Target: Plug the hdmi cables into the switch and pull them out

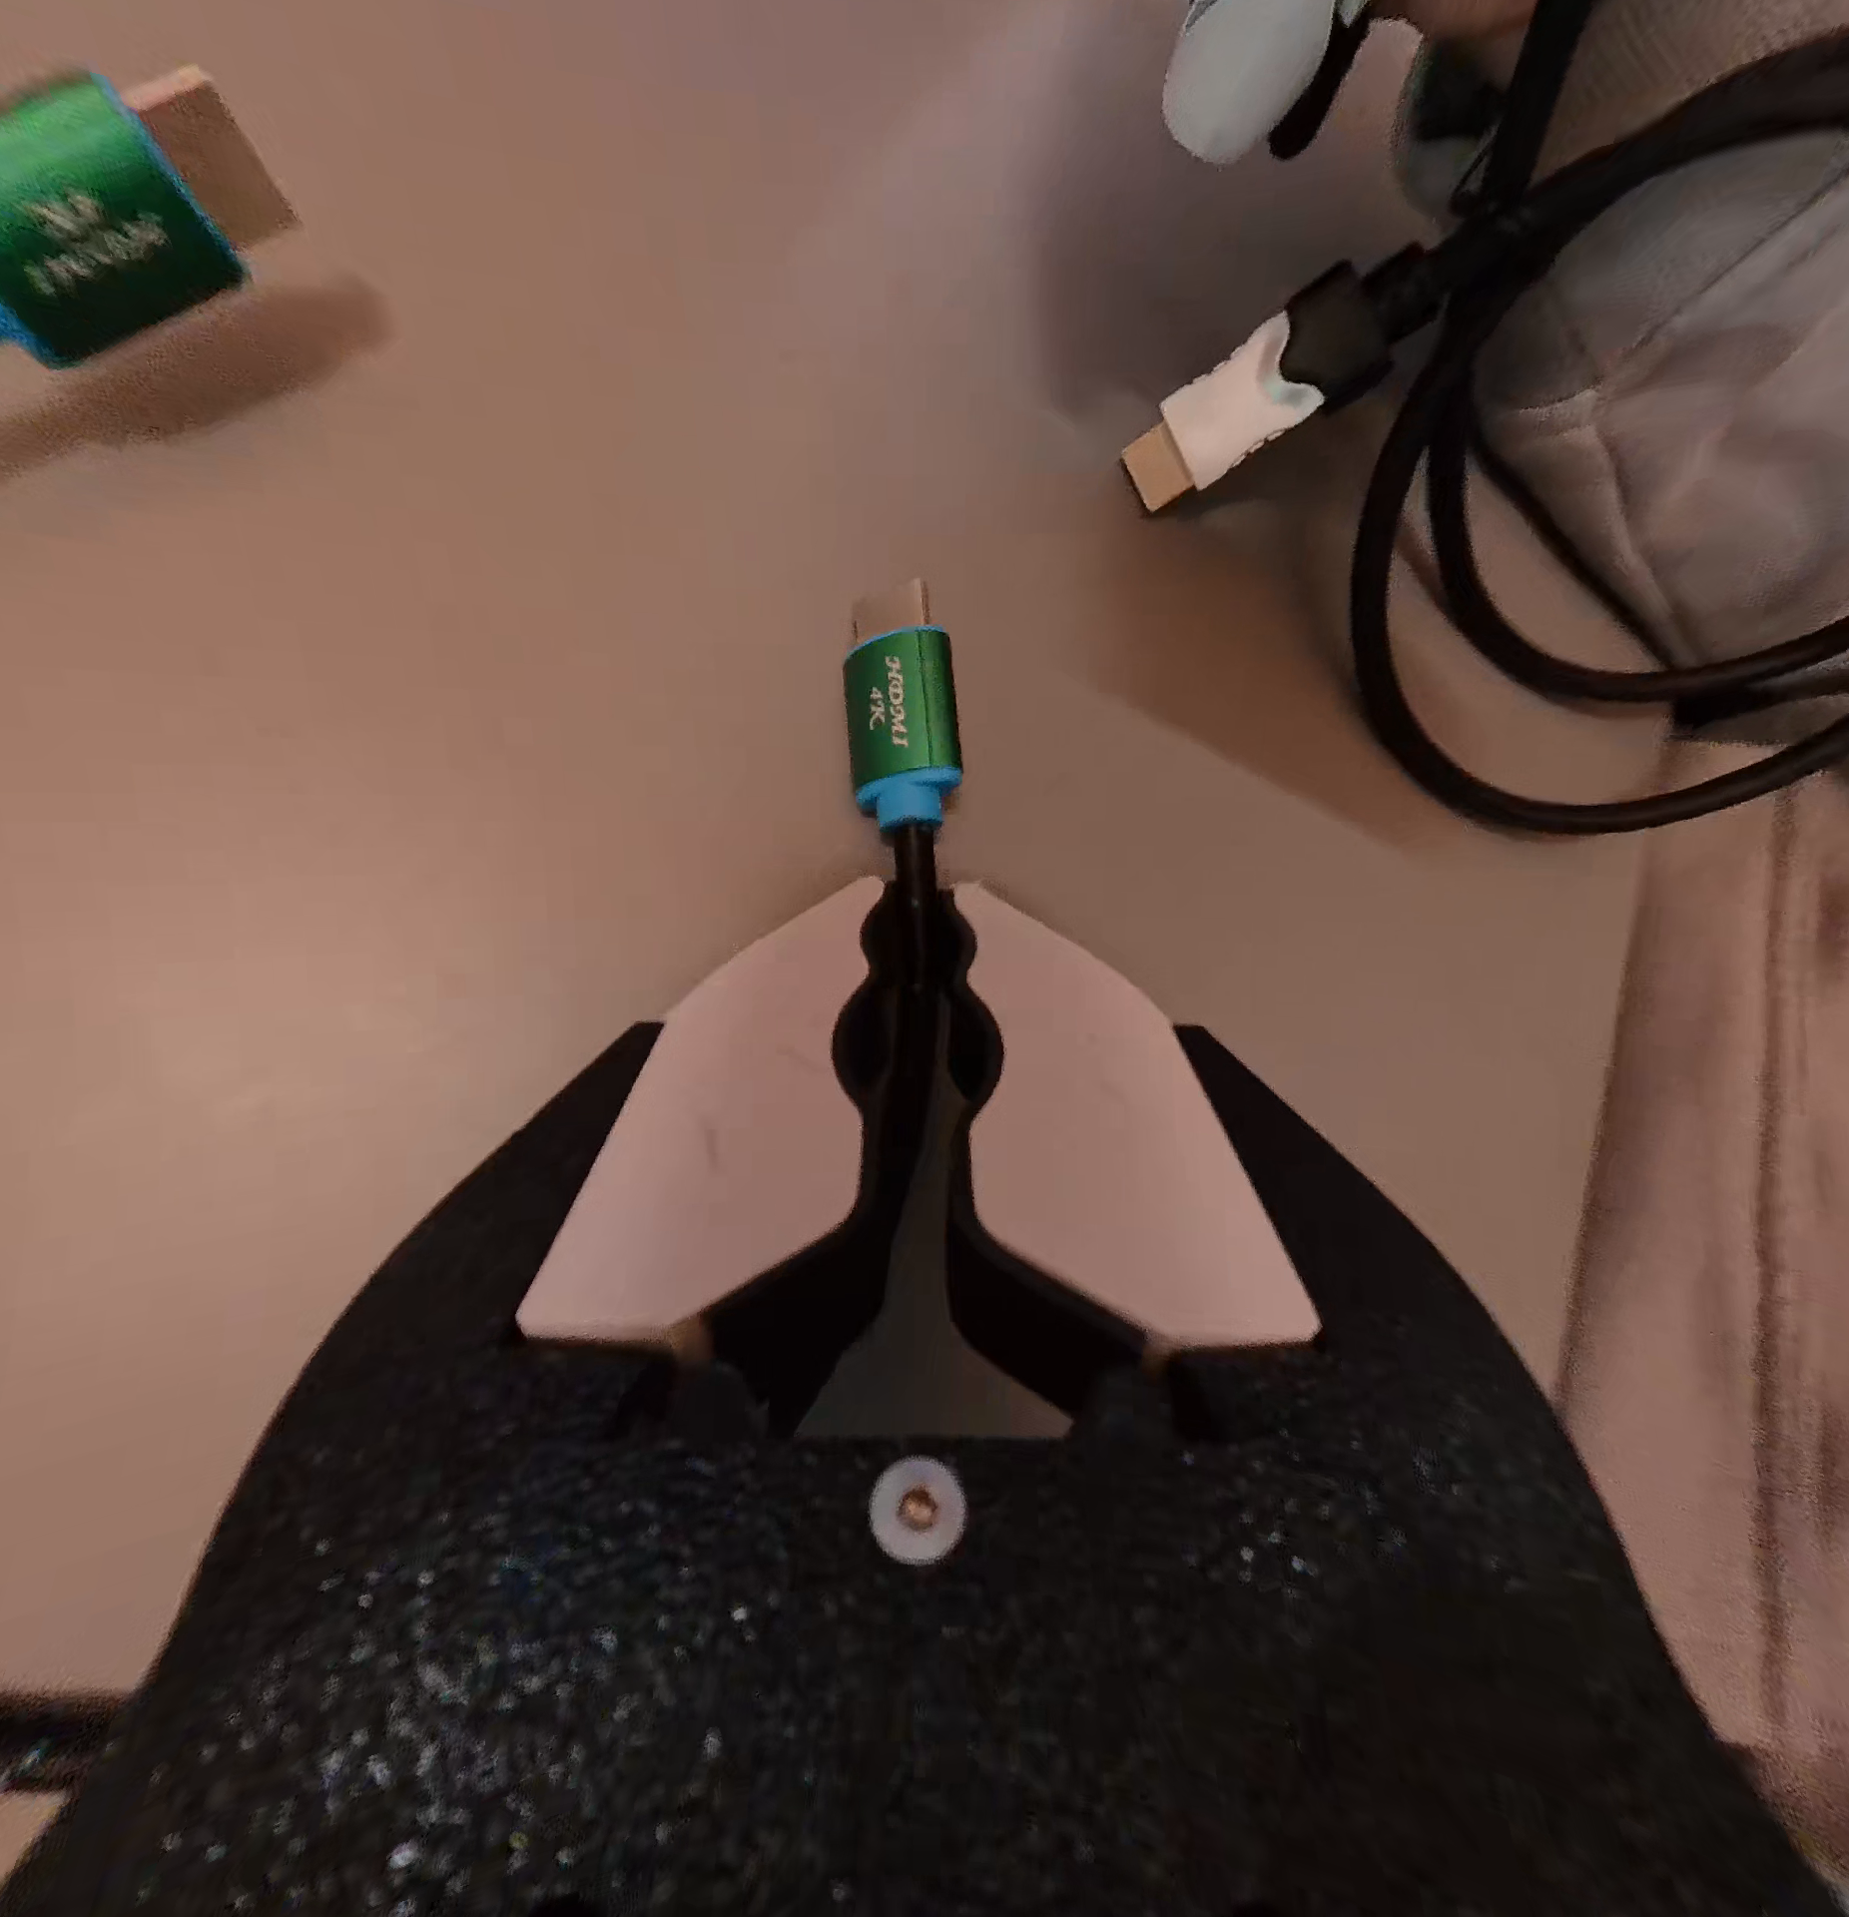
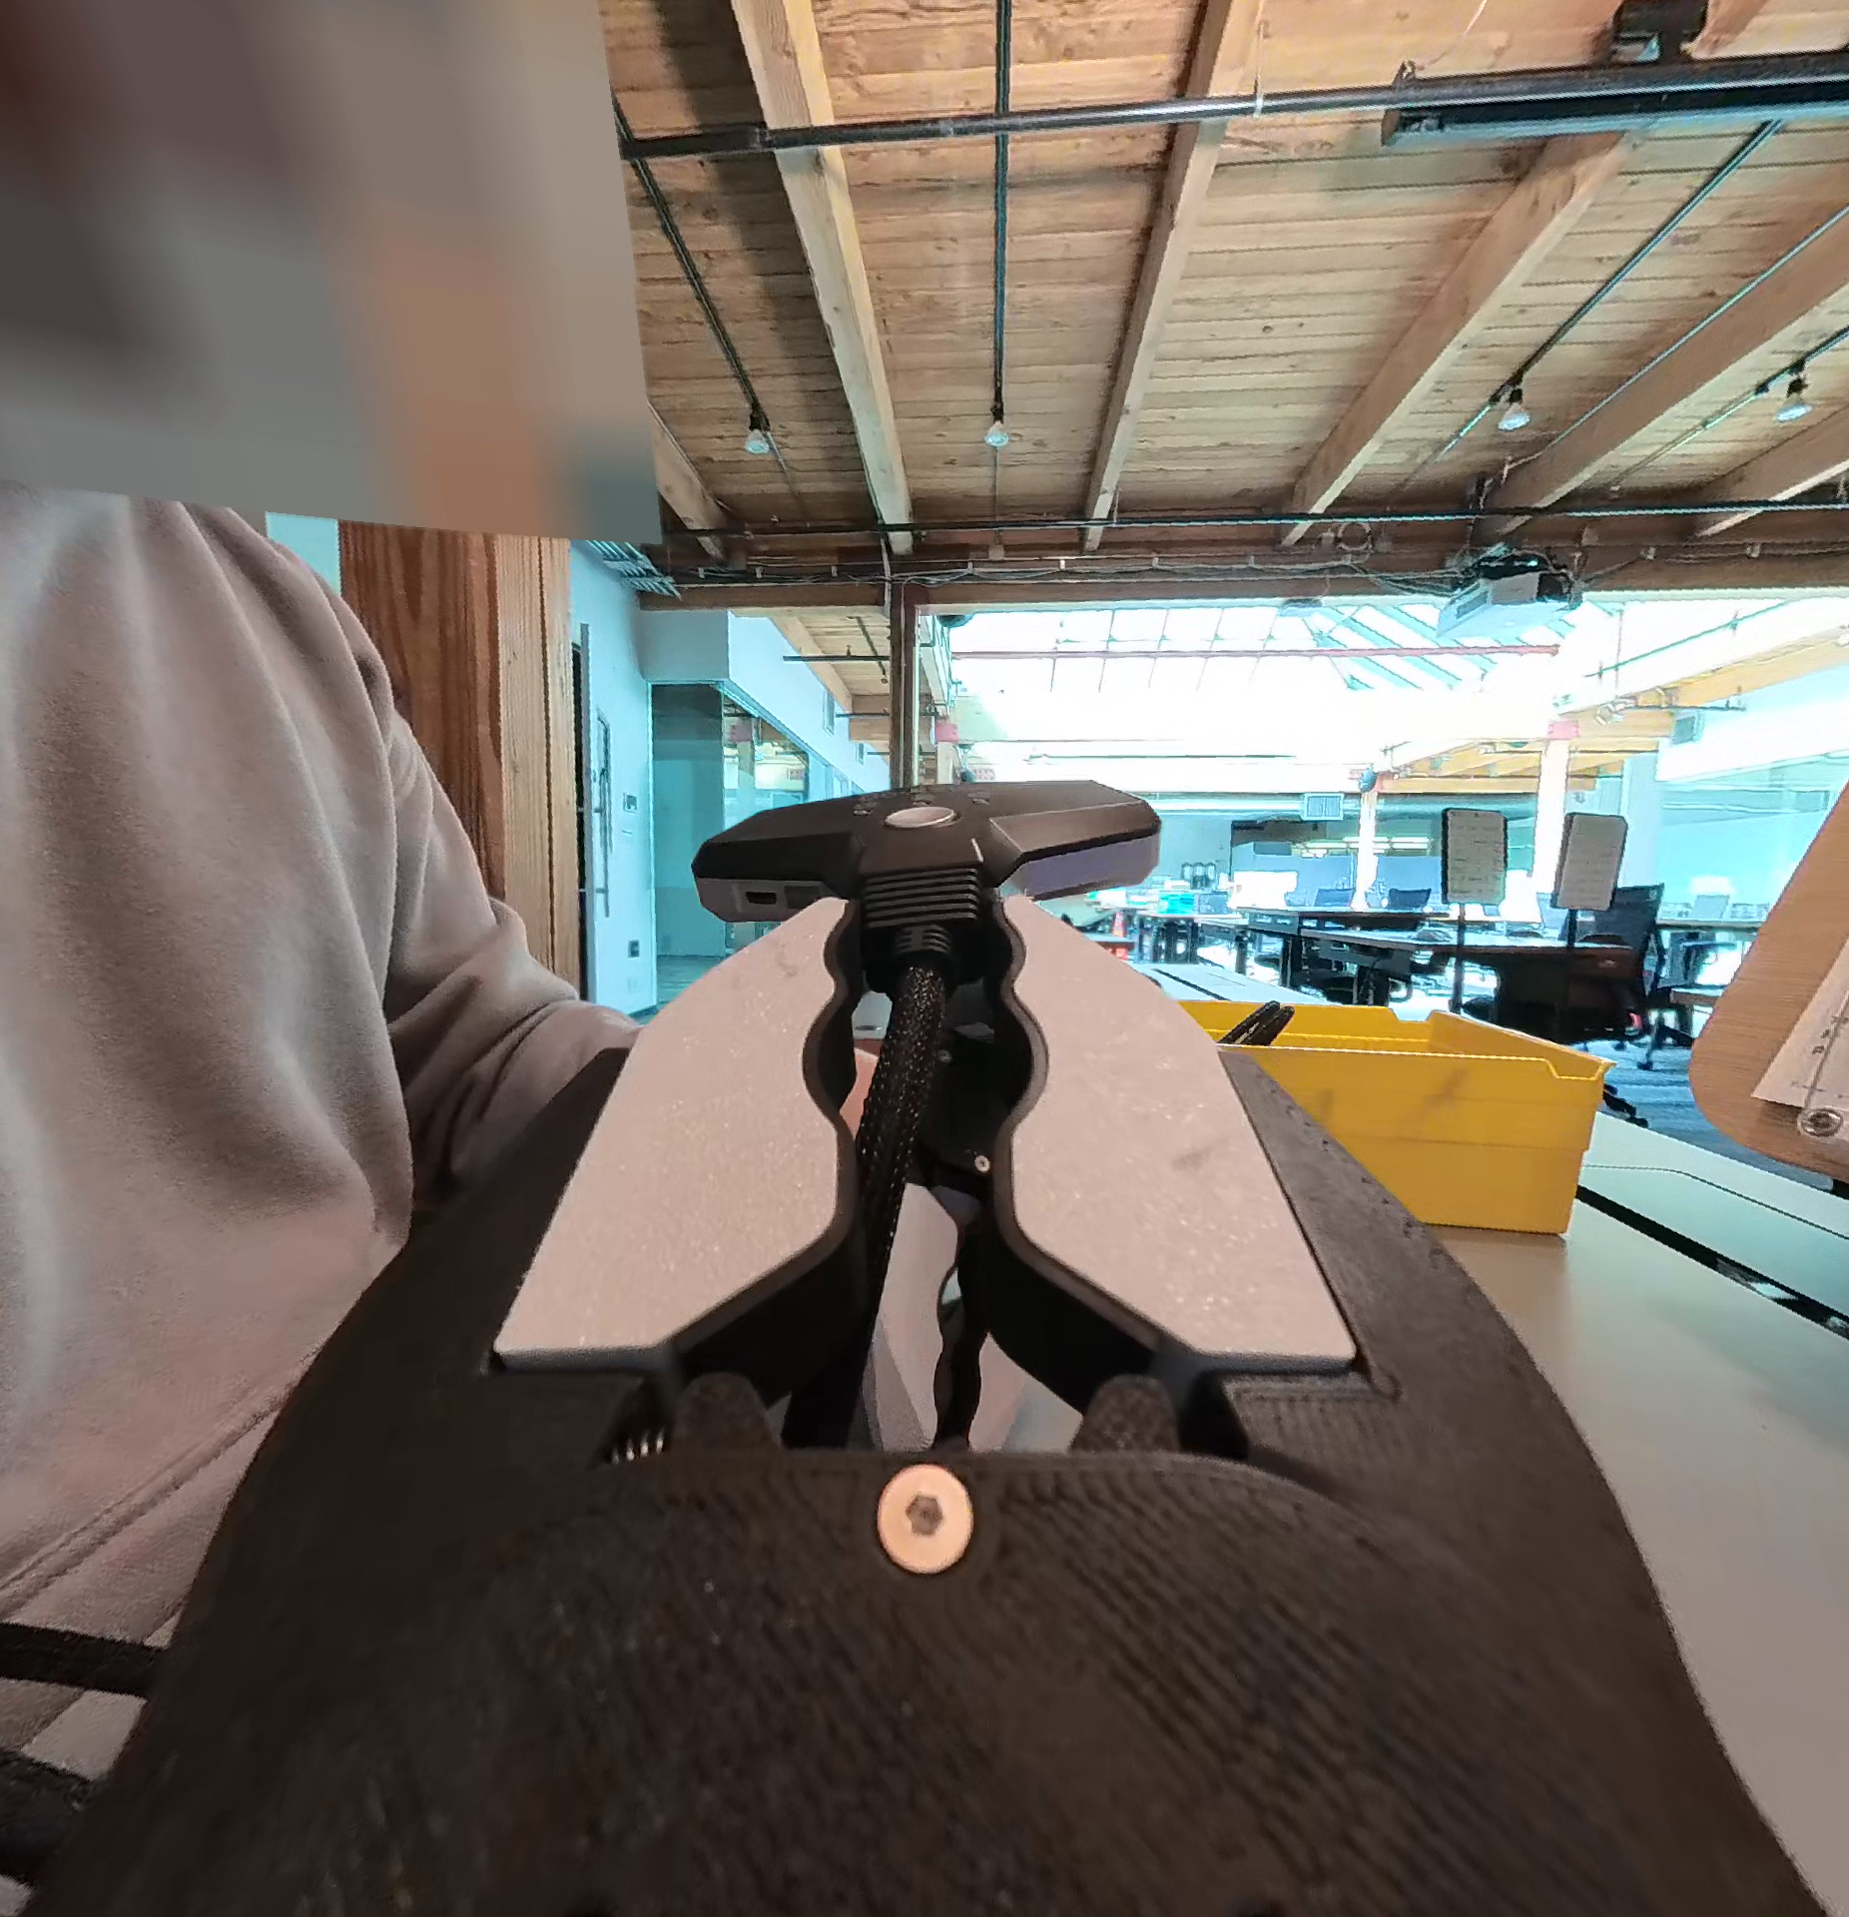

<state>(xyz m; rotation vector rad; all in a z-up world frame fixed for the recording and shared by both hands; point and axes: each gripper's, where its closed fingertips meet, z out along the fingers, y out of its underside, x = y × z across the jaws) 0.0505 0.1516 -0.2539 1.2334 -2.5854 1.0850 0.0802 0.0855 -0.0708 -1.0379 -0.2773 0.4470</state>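
Observation:
In the left wrist view my left gripper (image 1: 918,887) is shut on the thin black cable just behind a green HDMI plug (image 1: 900,716) with a blue collar; the plug points away above the beige table. A second green HDMI plug (image 1: 101,218) is blurred at the upper left. A white-wrapped HDMI plug (image 1: 1226,415) on a coiled black cable (image 1: 1439,664) lies at the upper right. In the right wrist view my right gripper (image 2: 922,913) is shut on the braided cable and strain relief of the black HDMI switch (image 2: 926,835), held up in the air with an open port on its left side.
A person in a grey sweatshirt (image 2: 174,985) is close on the left of the right wrist view. A yellow bin (image 2: 1418,1110) stands on the white table (image 2: 1678,1400) to the right. A wooden board (image 2: 1792,985) leans at the far right. Grey fabric (image 1: 1678,467) lies under the coiled cable.

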